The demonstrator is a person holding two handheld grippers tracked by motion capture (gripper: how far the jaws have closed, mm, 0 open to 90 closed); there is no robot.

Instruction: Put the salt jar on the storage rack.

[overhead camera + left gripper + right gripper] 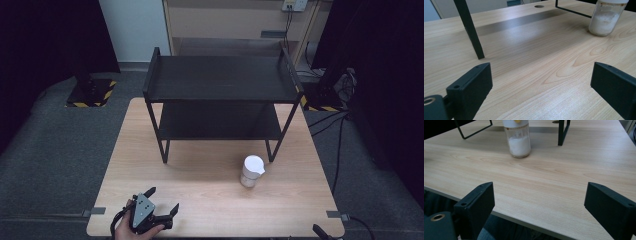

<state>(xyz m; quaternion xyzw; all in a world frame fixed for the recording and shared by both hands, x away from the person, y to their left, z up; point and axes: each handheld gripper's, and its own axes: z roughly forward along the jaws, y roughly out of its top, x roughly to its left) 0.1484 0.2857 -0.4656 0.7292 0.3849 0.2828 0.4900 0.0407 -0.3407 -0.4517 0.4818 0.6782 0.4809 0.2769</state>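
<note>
Nearest the high camera: left gripper (162, 206), held in a hand (131, 227) at the desk's front-left edge, jaws spread wide, nothing between them. In its own view the left gripper (541, 82) looks low across bare wood.

Desk (210, 200): light wood, largest surface, standing on grey carpet.

Black two-tier shelf rack (220, 80) occupies the rear half of the desk; both tiers bare. Front-left leg (470, 30) stands ahead of the left gripper; front-right leg (561, 132) stands just behind the jar.

Right gripper (539, 205) hangs at the desk's near edge, jaws wide apart, holding nothing.

Jar (251, 171): clear glass, white lid, partly filled with white powder. Upright on the desk in front of the rack's right legs, close to them, not touching. Open wood between it and both grippers; well apart from each. Seen also at (607, 18) and (518, 138).
</note>
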